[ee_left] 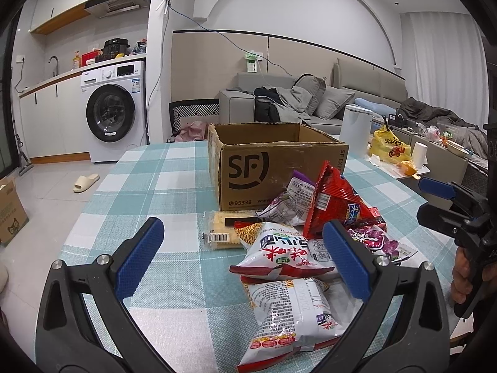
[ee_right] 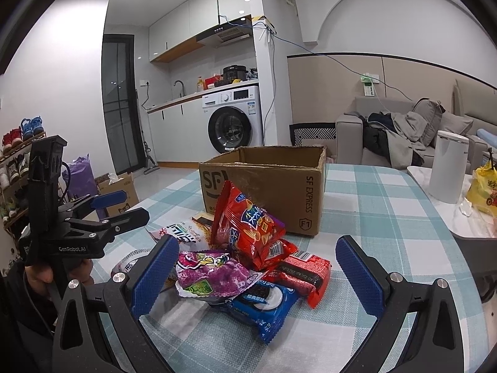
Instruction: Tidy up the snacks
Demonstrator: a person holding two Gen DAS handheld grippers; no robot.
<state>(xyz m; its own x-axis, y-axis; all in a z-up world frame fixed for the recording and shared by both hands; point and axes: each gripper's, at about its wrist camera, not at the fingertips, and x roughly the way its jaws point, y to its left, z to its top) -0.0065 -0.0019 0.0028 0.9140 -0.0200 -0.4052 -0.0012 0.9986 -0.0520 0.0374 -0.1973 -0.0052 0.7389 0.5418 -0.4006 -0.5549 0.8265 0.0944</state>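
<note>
Both hand-held grippers hover with jaws spread wide above a snack pile on a teal-checked tablecloth (ee_left: 161,168). The left gripper (ee_left: 239,258) frames two white-and-red noodle packets (ee_left: 279,255), lying flat, long axes running away from the camera. The right gripper (ee_right: 264,279) frames a purple snack bag (ee_right: 211,275) and a blue Oreo pack (ee_right: 264,307). A red chip bag (ee_right: 248,223) stands nearly upright, leaning toward the open SF Express cardboard box (ee_right: 279,186) just behind.
</note>
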